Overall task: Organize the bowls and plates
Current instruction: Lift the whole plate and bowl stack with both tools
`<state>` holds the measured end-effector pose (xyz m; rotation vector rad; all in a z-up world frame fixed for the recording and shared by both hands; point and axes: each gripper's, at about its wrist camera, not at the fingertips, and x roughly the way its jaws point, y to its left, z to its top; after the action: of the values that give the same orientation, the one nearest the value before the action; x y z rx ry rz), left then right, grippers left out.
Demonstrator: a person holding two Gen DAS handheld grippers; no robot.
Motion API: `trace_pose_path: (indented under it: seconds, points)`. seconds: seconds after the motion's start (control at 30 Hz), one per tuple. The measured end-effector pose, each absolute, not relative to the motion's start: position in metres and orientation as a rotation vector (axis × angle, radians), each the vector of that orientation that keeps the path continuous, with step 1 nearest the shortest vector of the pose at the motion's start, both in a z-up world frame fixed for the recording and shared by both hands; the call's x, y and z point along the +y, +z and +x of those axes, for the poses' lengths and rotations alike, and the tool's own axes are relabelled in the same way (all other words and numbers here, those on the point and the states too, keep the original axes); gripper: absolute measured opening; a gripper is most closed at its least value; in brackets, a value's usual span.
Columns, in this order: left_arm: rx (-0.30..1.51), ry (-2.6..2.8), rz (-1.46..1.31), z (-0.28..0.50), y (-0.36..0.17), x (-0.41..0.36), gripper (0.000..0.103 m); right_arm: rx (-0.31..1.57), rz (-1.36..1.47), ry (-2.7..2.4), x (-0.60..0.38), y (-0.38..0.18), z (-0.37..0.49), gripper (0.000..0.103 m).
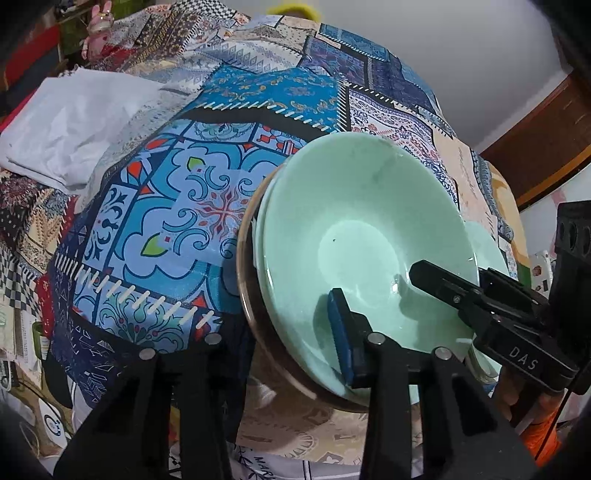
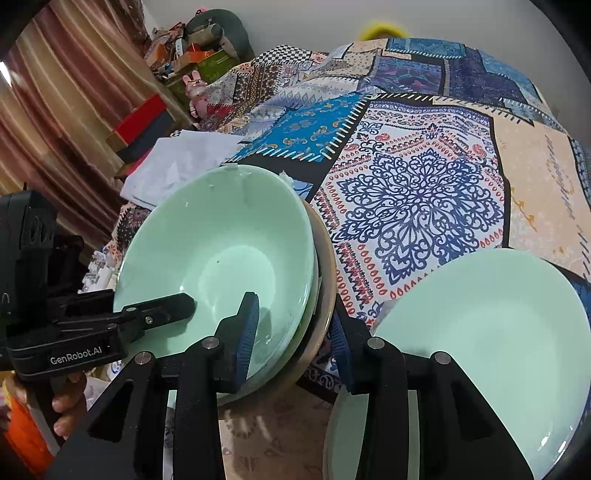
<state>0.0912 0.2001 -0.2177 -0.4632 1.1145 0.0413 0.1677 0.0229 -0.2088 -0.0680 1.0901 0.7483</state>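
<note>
A stack of pale green bowls (image 1: 354, 221) in a brown bowl (image 1: 247, 295) sits on the patchwork cloth; it also shows in the right wrist view (image 2: 221, 236). My left gripper (image 1: 295, 332) straddles the stack's near rim: its right blue pad (image 1: 341, 332) is inside the top bowl, its left finger is hidden outside. My right gripper (image 2: 295, 332) straddles the opposite rim, one blue pad (image 2: 247, 328) inside, the other (image 2: 340, 350) outside. A pale green plate (image 2: 491, 350) lies right of the stack.
A patchwork cloth (image 2: 424, 184) covers the table. A folded white cloth (image 1: 74, 125) lies at the far left. Boxes and a curtain (image 2: 55, 110) stand beyond the table's left side. A yellow object (image 2: 380, 29) sits at the far edge.
</note>
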Motion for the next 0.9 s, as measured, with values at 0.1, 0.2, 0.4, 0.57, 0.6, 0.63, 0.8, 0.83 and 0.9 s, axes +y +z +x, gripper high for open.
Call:
trace_pose_path:
  seconds: [0.1,0.2,0.4,0.57,0.6,0.63,0.8,0.83,0.9]
  points:
    - [1.106,0.053,-0.455,0.091,-0.217,0.199,0.037,1.091,-0.053,0.744,0.021,-0.209,0.169,0.034]
    - [1.095,0.070,-0.435,0.090,-0.214,0.196,0.037,1.085,-0.052,0.733,0.021,-0.208,0.168,0.033]
    - [1.074,0.095,-0.392,0.091,-0.210,0.189,0.038,1.077,-0.039,0.725,0.018,-0.206,0.168,0.033]
    - [1.056,0.093,-0.385,0.093,-0.206,0.185,0.038,1.058,-0.011,0.714,0.013,-0.201,0.170,0.033]
    - [1.051,0.093,-0.381,0.094,-0.205,0.184,0.038,1.053,-0.014,0.712,0.013,-0.200,0.170,0.033]
    - [1.046,0.092,-0.378,0.096,-0.202,0.183,0.038,1.047,-0.015,0.709,0.011,-0.199,0.171,0.033]
    - [1.027,0.080,-0.369,0.100,-0.190,0.178,0.038,1.019,0.002,0.699,0.004,-0.185,0.172,0.033]
    - [1.023,0.078,-0.365,0.100,-0.187,0.176,0.038,1.013,0.004,0.699,0.002,-0.183,0.172,0.033]
    - [1.013,0.075,-0.350,0.101,-0.180,0.172,0.038,0.998,0.001,0.696,-0.001,-0.177,0.172,0.033]
